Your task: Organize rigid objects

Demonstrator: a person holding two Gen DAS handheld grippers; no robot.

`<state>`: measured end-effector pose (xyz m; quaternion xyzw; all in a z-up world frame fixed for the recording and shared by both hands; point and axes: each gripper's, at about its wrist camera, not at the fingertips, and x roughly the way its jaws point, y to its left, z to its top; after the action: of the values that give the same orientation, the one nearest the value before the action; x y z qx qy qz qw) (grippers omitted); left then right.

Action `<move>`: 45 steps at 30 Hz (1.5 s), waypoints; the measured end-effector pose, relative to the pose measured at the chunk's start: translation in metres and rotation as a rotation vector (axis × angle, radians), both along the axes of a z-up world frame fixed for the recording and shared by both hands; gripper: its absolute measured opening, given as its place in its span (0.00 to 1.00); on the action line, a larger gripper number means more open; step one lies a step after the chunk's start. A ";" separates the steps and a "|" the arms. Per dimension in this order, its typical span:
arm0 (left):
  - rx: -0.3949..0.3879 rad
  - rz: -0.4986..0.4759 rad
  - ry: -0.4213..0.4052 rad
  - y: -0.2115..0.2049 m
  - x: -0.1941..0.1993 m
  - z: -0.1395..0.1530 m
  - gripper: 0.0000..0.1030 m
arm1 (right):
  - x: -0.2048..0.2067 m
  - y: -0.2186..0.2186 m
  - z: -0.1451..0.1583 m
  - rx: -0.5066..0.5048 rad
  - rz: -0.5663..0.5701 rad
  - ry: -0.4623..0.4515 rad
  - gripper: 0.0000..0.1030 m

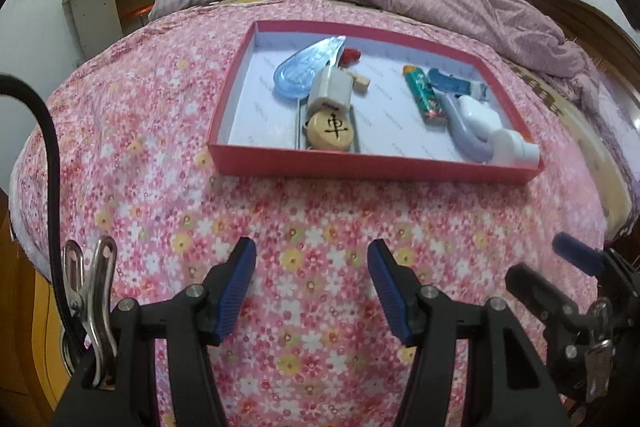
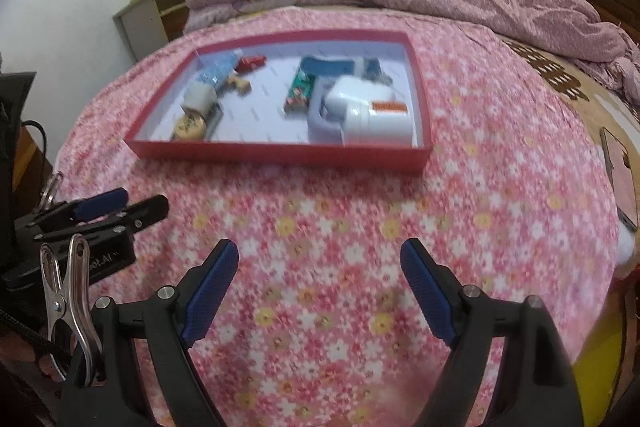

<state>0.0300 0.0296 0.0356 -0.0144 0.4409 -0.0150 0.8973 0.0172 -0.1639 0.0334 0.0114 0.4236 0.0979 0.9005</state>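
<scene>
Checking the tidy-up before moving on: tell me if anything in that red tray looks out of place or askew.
Nothing is spilled or visibly damaged. Everything lies inside the red tray, but loosely piled: the white charger leans on the blue clear piece, and the white bottle lies on its side in the near right corner.

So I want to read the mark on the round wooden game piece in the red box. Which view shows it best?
The left wrist view: the wooden piece faces the camera, sharp, its black character plain. The right wrist view shows it blurred and oblique, the mark unreadable.
</scene>
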 end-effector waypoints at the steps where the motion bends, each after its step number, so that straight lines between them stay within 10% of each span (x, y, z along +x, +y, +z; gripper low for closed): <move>1: 0.001 0.002 0.003 0.000 0.000 -0.001 0.59 | 0.000 0.000 -0.002 -0.004 -0.006 0.007 0.83; 45: 0.052 -0.004 -0.037 -0.010 -0.009 -0.019 0.71 | -0.008 0.008 -0.030 -0.083 -0.120 -0.004 0.88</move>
<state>0.0214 0.0196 0.0164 0.0100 0.4245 -0.0056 0.9053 0.0097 -0.1562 0.0036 -0.0009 0.4242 0.0260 0.9052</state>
